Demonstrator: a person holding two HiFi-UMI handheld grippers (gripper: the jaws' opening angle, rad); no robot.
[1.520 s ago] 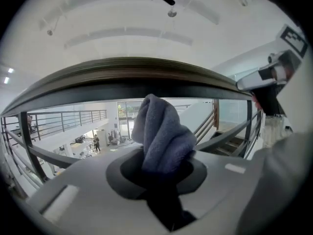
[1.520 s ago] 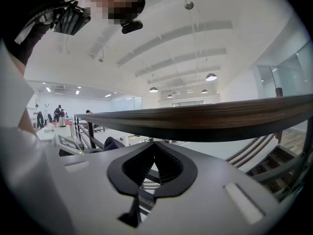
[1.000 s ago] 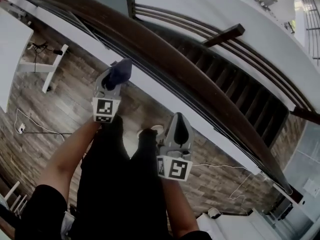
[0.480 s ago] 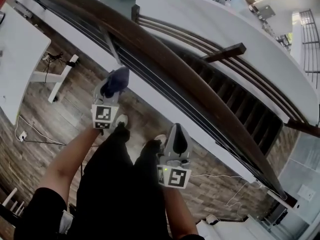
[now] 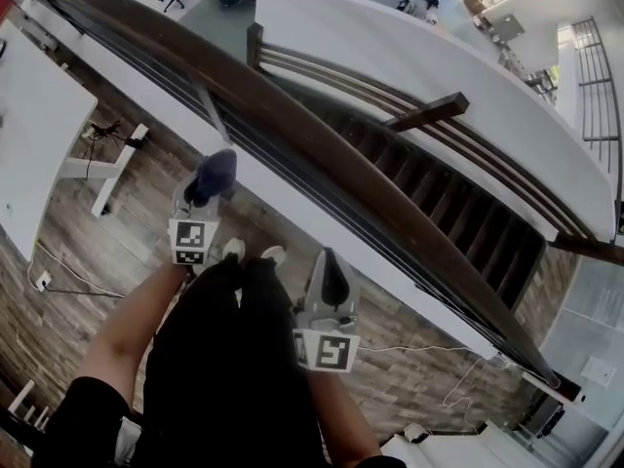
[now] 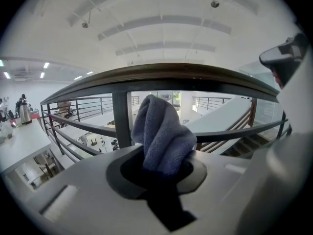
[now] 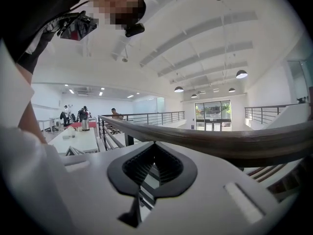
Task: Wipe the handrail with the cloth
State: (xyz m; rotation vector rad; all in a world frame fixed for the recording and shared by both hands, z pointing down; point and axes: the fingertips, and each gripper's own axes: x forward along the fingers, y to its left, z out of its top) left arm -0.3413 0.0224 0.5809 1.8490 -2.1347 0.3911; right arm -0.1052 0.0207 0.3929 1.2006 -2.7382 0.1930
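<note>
Head view, near to far.

- Both bare forearms reach forward from 6 o'clock, either side of the dark trousers (image 5: 229, 359). The left forearm (image 5: 127, 325) runs up from 7 o'clock, almost straight. The right forearm (image 5: 336, 417) shows only a short stretch, tucked nearer the body.
- Right gripper (image 5: 331, 279): just right of centre, nose toward 12 o'clock. In its own view the jaw tips meet, with only a thin slit lower down and nothing between them.
- Left gripper (image 5: 210, 185): at 10 o'clock, further forward than the right one. Its jaws are clamped on the blue-grey cloth (image 5: 216, 169), which bunches up out of the tips.
- The cloth is short of the handrail (image 5: 292, 115), not touching it. In the left gripper view the rail crosses just above the cloth.
- The dark wooden rail runs from 11 o'clock to 4 o'clock.
- Beyond it: the staircase (image 5: 458, 203) at 2 to 3 o'clock. A white desk (image 5: 29, 135) sits at 9 o'clock on the plank floor (image 5: 127, 232).
</note>
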